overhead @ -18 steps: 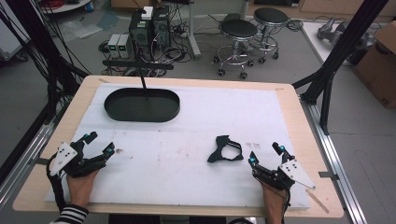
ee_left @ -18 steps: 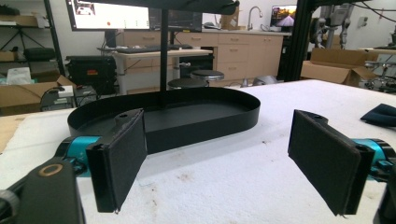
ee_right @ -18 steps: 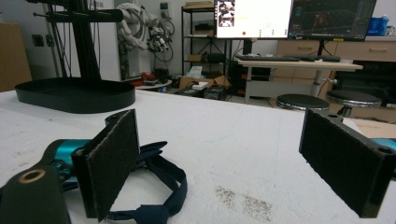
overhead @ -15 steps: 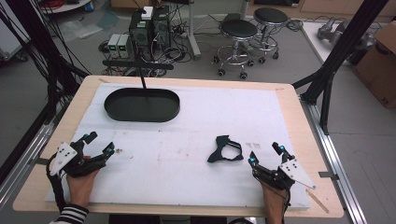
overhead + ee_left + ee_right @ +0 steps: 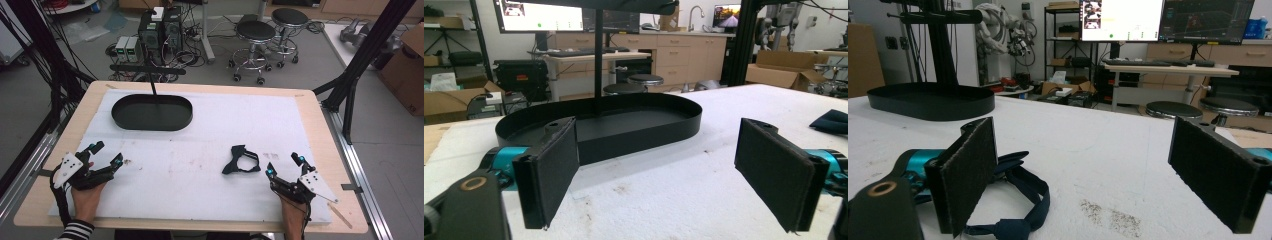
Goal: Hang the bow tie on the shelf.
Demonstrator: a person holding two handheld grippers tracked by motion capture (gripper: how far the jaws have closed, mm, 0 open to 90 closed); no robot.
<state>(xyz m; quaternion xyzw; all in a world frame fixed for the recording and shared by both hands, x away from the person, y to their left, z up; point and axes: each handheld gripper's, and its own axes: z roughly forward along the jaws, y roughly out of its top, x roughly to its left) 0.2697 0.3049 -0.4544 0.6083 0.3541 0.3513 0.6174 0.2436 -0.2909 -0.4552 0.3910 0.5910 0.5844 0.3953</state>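
A dark blue bow tie (image 5: 241, 159) is lying on the white table cover (image 5: 200, 190), just ahead-left of the right gripper (image 5: 283, 166), whose jaws are gaping empty; the left gripper (image 5: 106, 152), likewise spread, is resting well apart.

One black oval tray (image 5: 151, 113), one dark bow tie (image 5: 242, 159), two handheld grippers — left gripper (image 5: 106, 154), right gripper (image 5: 284, 166) — and two round stools (image 5: 255, 32) beyond the table (image 5: 310, 107).
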